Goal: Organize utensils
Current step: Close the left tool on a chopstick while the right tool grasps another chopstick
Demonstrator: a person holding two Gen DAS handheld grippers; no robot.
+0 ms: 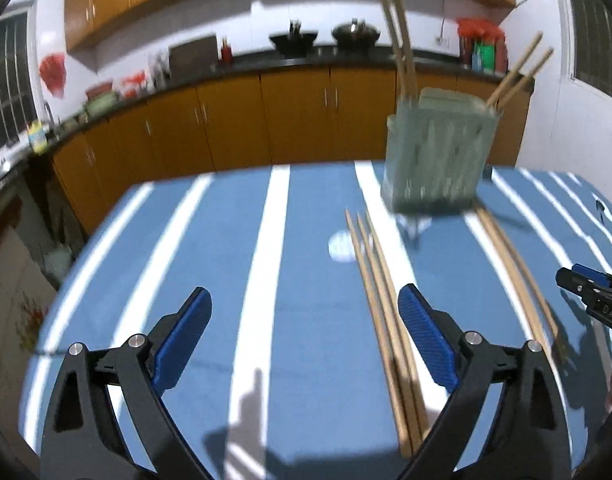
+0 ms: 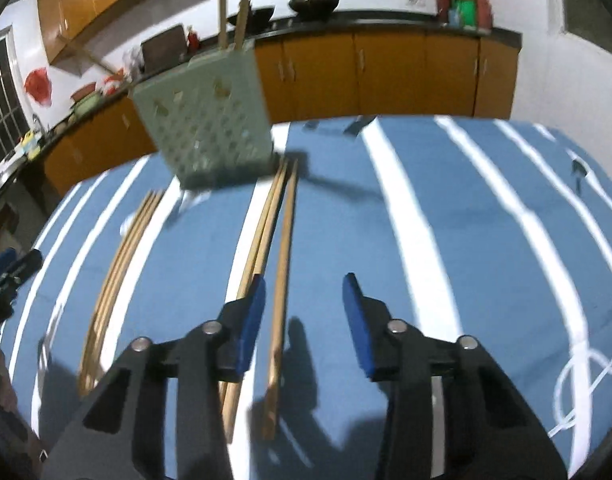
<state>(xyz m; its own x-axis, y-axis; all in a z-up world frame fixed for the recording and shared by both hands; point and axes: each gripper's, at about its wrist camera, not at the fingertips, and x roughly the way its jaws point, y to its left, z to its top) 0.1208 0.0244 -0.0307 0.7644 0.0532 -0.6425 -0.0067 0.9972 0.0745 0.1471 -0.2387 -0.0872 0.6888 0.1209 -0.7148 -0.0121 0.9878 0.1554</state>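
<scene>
A pale green perforated utensil holder (image 1: pixel 438 152) (image 2: pixel 206 120) stands at the far side of the blue striped tablecloth (image 1: pixel 314 248), with several wooden chopsticks upright in it. Three chopsticks (image 1: pixel 380 296) lie on the cloth, running under the right finger of my left gripper (image 1: pixel 305 294), which is open wide with only cloth between its pads. A second bundle (image 1: pixel 514 276) (image 2: pixel 262 236) lies further right. My right gripper (image 2: pixel 305 280) is open over it. One loose chopstick (image 2: pixel 282 280) lies between its jaws, close to the left pad and not pinched. The left bundle (image 2: pixel 114 276) is off to its side.
A small white round item (image 1: pixel 342 246) and a metal piece (image 1: pixel 416 226) lie in front of the holder. A white cord (image 2: pixel 586 380) loops at the table's right edge, near a small dark object (image 2: pixel 578 168). Orange cabinets (image 1: pixel 298 120) and a dark counter with woks stand behind.
</scene>
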